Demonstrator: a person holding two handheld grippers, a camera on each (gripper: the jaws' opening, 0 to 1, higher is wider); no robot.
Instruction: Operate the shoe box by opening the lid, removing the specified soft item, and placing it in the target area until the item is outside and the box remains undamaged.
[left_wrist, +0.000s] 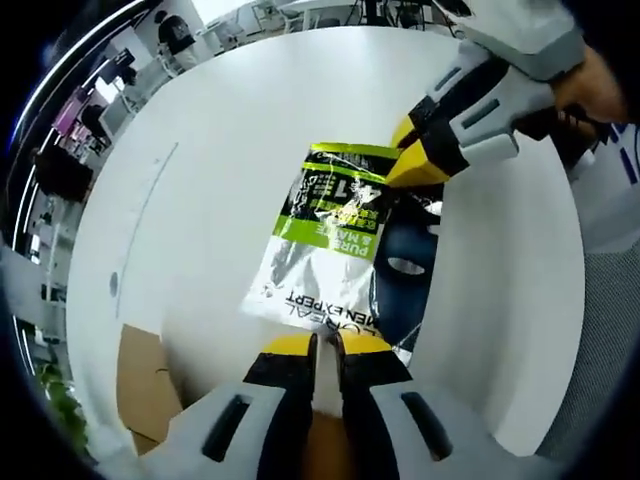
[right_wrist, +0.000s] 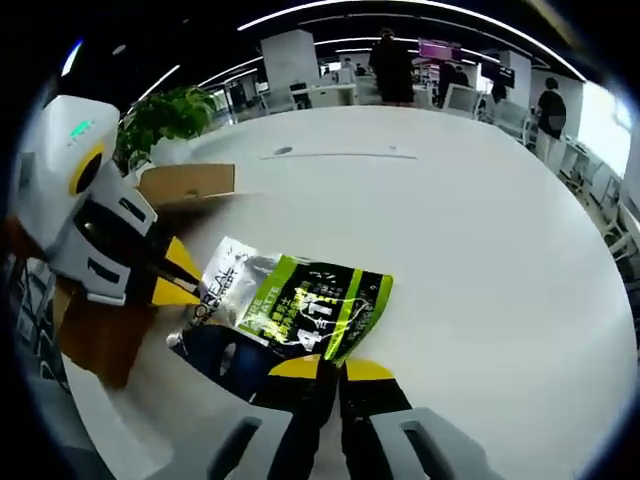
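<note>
- white table (left_wrist: 230, 150) is the biggest thing here, round-edged top, bare around the items; in the right gripper view (right_wrist: 480, 250) it runs back toward an office with desks and chairs; a thin seam line crosses the top (right_wrist: 340, 155)
- people (right_wrist: 392, 65) stand far behind the table in the right gripper view; a potted plant (right_wrist: 170, 115) sits near the table's left edge there
- shoe box (left_wrist: 150, 385), brown cardboard, sits at the table edge by my left jaws; in the right gripper view (right_wrist: 110, 330) it lies behind my left gripper, flap (right_wrist: 190, 182) raised, so it is open
- soft item (left_wrist: 330, 235) is a flat plastic pouch, white with a green and black band and print, a dark blue part alongside (left_wrist: 405, 270); it lies flat on the table outside the box, between my 2 grippers; same pouch in the right gripper view (right_wrist: 300, 305)
- left gripper (left_wrist: 326, 345): yellow tips drawn together with only a thin slit, nothing held; tips sit at the pouch's near edge; in the right gripper view (right_wrist: 180, 280) its tips point at the pouch's white end
- right gripper (right_wrist: 342, 369): yellow tips closed to a slim gap at the pouch's green end; whether they pinch the edge I cannot tell; in the left gripper view (left_wrist: 415, 155) its tips meet the pouch's far corner
</note>
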